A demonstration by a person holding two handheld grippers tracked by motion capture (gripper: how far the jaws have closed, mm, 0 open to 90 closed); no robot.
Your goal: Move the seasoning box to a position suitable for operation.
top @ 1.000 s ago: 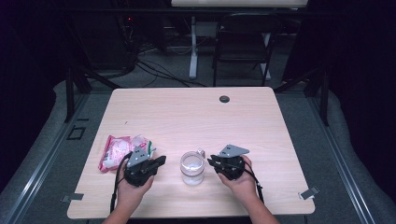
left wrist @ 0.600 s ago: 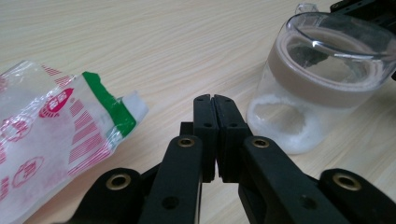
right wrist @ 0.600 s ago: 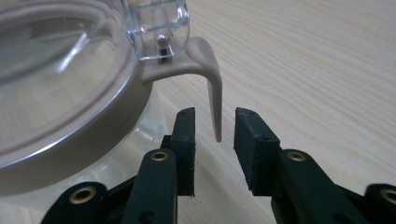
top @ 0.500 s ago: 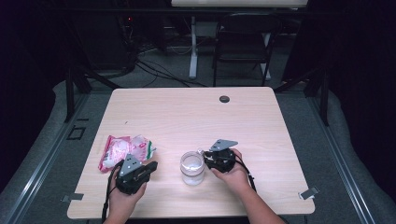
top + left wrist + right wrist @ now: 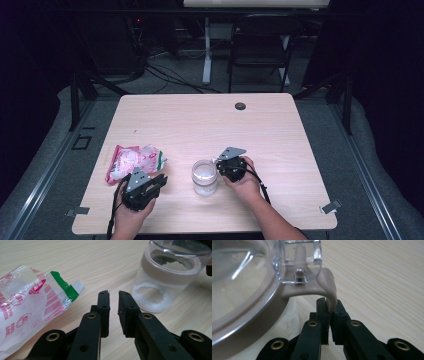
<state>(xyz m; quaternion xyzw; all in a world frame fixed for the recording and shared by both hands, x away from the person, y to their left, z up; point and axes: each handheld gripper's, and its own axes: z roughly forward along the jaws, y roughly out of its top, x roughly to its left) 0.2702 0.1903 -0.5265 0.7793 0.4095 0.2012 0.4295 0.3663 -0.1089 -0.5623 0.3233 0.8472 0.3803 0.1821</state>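
A clear jar [image 5: 205, 176] with white powder at its bottom stands near the table's front middle. In the right gripper view its clear lid [image 5: 239, 272] has a beige tab [image 5: 329, 287] hanging at the rim. My right gripper [image 5: 329, 302] has just been closing and is shut on that tab; from above it [image 5: 220, 165] sits right of the jar. My left gripper [image 5: 113, 293] has just been opening, its jaws a little apart with nothing between them. It [image 5: 159, 179] lies left of the jar [image 5: 170, 277], beside a red, white and green plastic packet [image 5: 30, 305].
The packet [image 5: 134, 161] lies at the table's front left. A small black disc [image 5: 240, 106] sits near the far edge of the wooden table [image 5: 190, 125]. A dark chair [image 5: 260, 45] and cables are beyond the table.
My right gripper has moved left up to the jar and closed on the lid's tab. My left gripper has drawn back slightly toward the front edge.
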